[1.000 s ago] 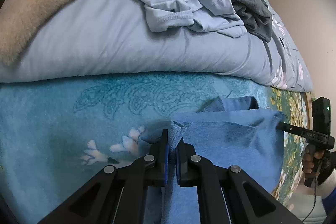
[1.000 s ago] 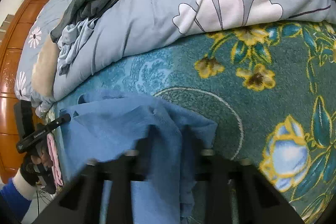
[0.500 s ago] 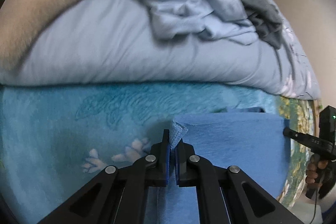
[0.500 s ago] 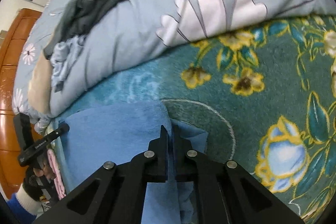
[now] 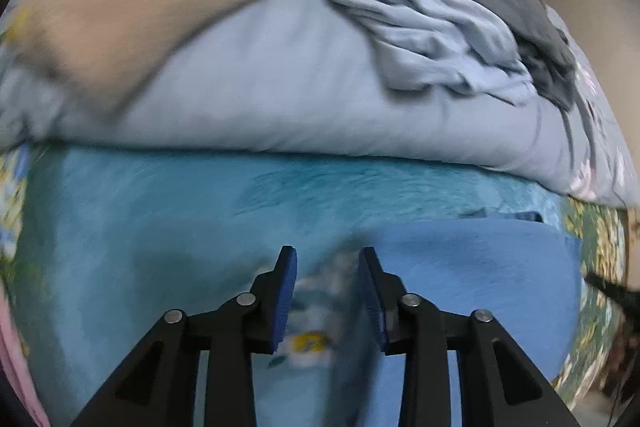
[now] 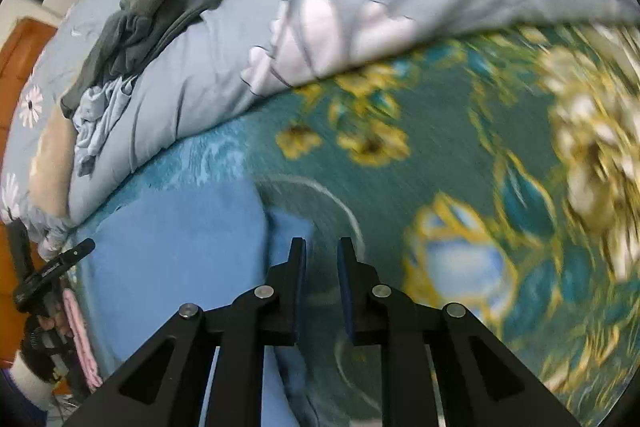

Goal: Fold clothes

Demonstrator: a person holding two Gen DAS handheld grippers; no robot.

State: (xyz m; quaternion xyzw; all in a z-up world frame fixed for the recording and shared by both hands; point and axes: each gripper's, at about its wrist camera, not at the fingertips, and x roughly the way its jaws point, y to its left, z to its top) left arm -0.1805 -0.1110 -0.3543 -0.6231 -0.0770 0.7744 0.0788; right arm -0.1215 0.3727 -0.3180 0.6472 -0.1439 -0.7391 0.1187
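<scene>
Blue garment (image 5: 472, 283) lies flat on the teal floral blanket (image 5: 140, 227), edges squared — a fold looks laid down. Left gripper (image 5: 326, 259) and right gripper (image 6: 322, 251) hover beside it, jaws apart, holding nothing. Next, I judge, comes another fold or a garment from the crumpled pile (image 5: 440, 39) on the duvet (image 5: 260, 87). No containers visible.

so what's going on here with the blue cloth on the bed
A person is folding clothes with a gripper in each hand. The blue cloth lies flat on the teal blanket. Both the left gripper and right gripper are open and empty, at opposite edges of the cloth. A grey and a light blue garment sit crumpled on the duvet behind.
</scene>
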